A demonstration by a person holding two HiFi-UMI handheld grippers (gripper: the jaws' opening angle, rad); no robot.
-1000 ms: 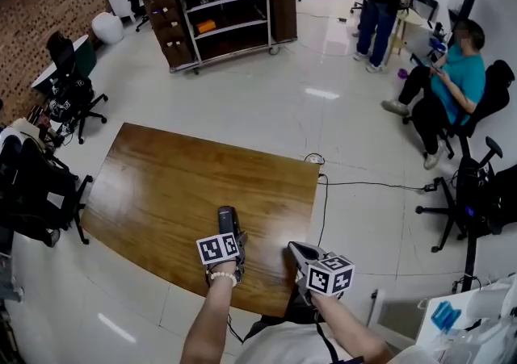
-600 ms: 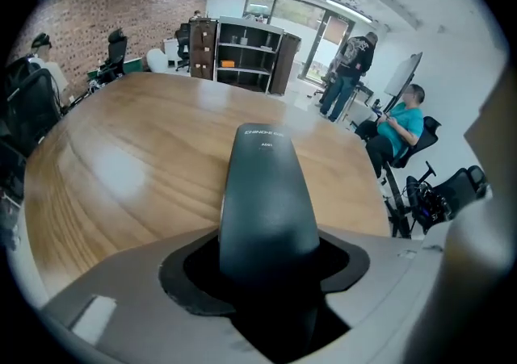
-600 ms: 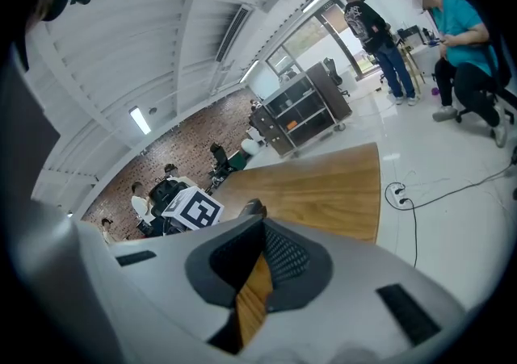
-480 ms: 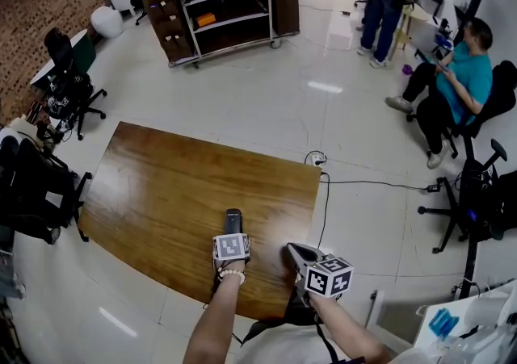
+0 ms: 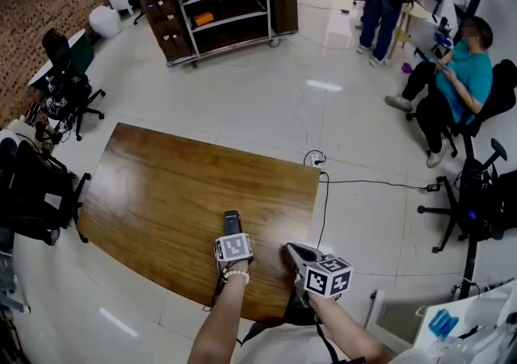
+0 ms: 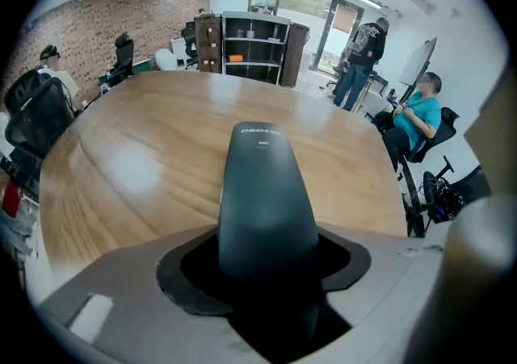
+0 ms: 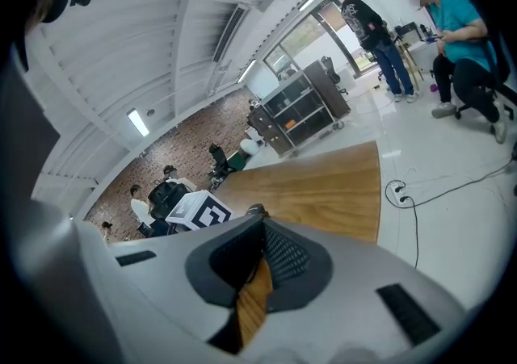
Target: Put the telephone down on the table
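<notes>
Head view, steeply down: a curved wooden worktop (image 5: 161, 185) fills the left and middle of the scene on a pale tiled floor, its surface bare apart from what is held over it

Near the worktop's 6 o'clock edge, the left tongs (image 5: 232, 233) point steeply down and grip a dark, slim telephone (image 5: 232, 220), its free end pointing toward 12 o'clock. The left gripper view shows the handset seated between the jaws, pads closed on its lower body, with wood grain spreading out beyond its tip. Whether the far end already touches the wood cannot be told from either view

At 3 o'clock of the left tongs, over the worktop's near right corner, the right tongs (image 5: 296, 254) hover with jaws drawn together at the tips and nothing between them; only a sliver of wood shows through the gap in the right gripper view

Further right, off the worktop, a black cable (image 5: 363, 185) runs across the floor toward a seated person (image 5: 452, 80) at 2 o'clock

Judged step: the set-down itself, with the telephone low over the worktop but not yet released. The next move likely calls for laying the handset flat on the wood, then spreading the left jaws and drawing them back toward 6 o'clock without dragging it off the near edge
</notes>
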